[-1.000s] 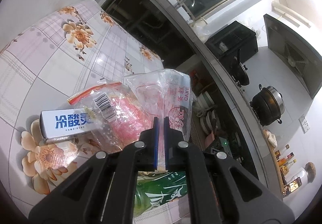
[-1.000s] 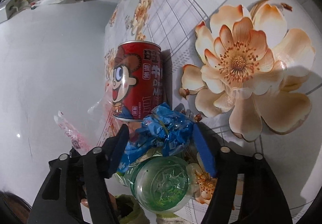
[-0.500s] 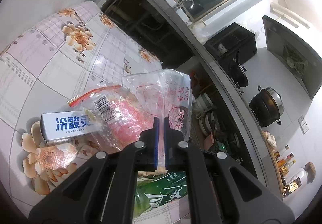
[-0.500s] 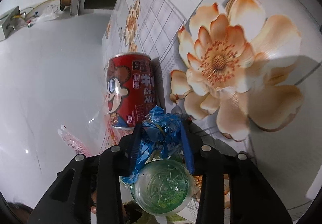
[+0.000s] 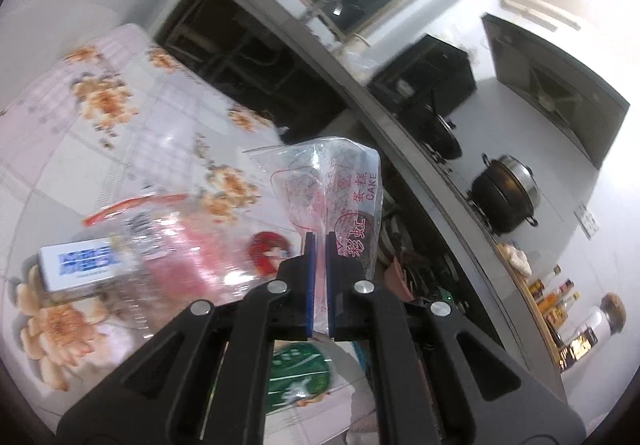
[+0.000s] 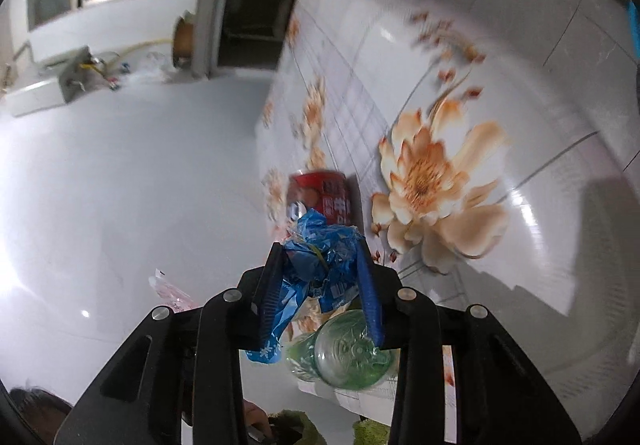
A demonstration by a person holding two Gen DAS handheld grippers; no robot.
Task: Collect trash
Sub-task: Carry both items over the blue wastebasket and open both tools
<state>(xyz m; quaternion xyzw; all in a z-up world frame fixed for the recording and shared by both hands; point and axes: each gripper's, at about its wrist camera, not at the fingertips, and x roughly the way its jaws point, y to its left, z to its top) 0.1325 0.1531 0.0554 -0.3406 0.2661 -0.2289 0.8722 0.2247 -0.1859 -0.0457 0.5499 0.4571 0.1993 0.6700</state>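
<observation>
My left gripper [image 5: 320, 241] is shut on a clear plastic cake bag [image 5: 332, 181] with red print and holds it above the table. My right gripper [image 6: 322, 253] is shut on a crumpled blue wrapper [image 6: 320, 265], lifted off the flowered tablecloth [image 6: 500, 93]. A red can [image 6: 320, 193] stands just beyond the wrapper; its top shows in the left wrist view [image 5: 269, 253]. A green plastic bottle [image 6: 344, 353] lies under the right gripper and shows in the left wrist view [image 5: 298, 373].
A white and blue box [image 5: 78, 269] and a clear bag with pink contents [image 5: 176, 257] lie on the table to the left. A kitchen counter [image 5: 440, 181] with a black pot [image 5: 506, 197] runs beyond the table edge.
My right gripper closed on the blue wrapper and lifted it away from the table and can. My left gripper rose with the cake bag, and the can's top came into view.
</observation>
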